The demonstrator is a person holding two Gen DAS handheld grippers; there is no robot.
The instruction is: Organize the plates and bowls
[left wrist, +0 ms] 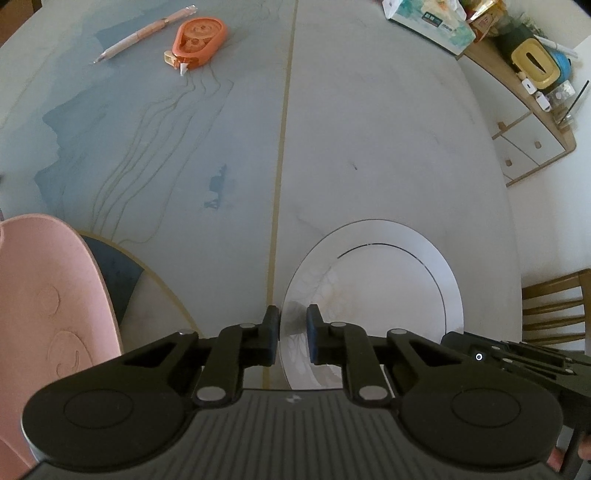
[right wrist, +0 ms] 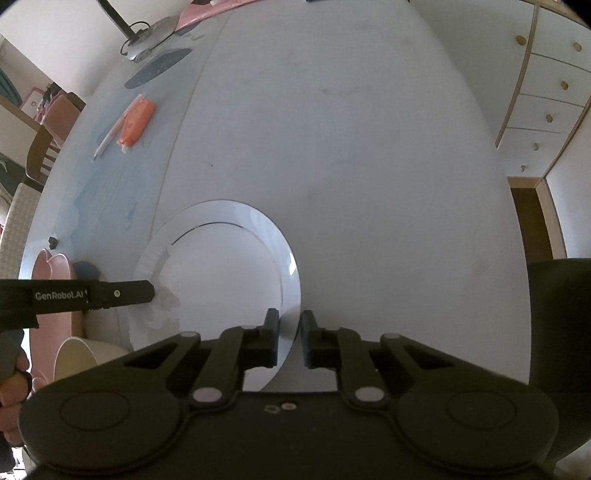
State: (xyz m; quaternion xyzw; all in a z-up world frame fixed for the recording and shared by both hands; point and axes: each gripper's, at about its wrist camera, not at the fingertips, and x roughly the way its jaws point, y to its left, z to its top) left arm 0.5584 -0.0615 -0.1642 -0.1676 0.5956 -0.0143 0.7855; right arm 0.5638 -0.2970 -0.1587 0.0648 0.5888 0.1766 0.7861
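So that it lifts level: white plate pinched at opposite rims, left hand-held gripper and right hand-held gripper both clamped narrow on it.

Left gripper pinching the near-left rim of the round white plate with a thin dark ring, pads either side of the edge. Off to its left, a pink moulded plastic plate. Far ahead-left, an orange correction-tape dispenser beside a pale pink pen.
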